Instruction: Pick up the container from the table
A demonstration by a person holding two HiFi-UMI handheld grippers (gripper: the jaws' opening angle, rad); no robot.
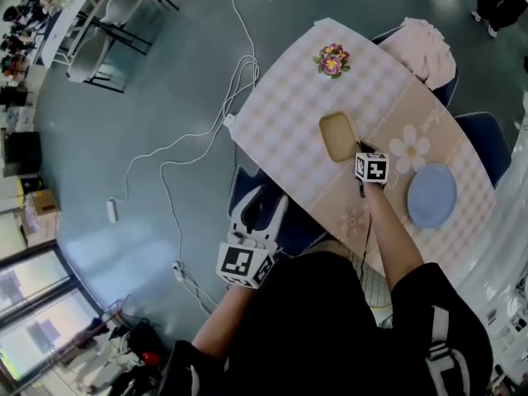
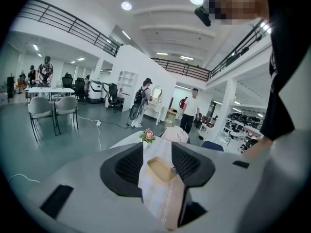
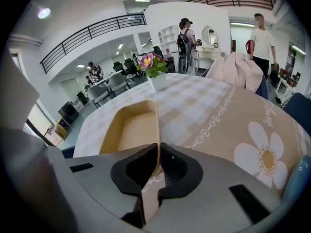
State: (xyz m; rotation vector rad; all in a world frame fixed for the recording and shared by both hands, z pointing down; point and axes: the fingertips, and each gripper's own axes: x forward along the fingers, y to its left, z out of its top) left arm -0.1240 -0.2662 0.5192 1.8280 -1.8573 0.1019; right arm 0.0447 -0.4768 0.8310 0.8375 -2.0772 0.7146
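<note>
A shallow tan container [image 1: 337, 135] lies on the table with the checked cloth [image 1: 280, 106]. My right gripper [image 1: 360, 149] reaches down at its near right edge. In the right gripper view the jaws of the right gripper [image 3: 158, 152] are pressed together on the container's [image 3: 127, 130] thin right wall. My left gripper [image 1: 259, 210] hangs off the table's near left edge, over a blue chair [image 1: 290, 225]. Its jaws stand apart with nothing between them; in the left gripper view the left gripper [image 2: 160, 165] frames the distant container [image 2: 161, 169].
A small flower pot [image 1: 332, 61] stands at the table's far end. A blue plate [image 1: 431, 196] lies to the right of my right gripper. A pink cloth [image 1: 422, 46] drapes a chair beyond the table. White cables [image 1: 177, 147] run over the floor on the left.
</note>
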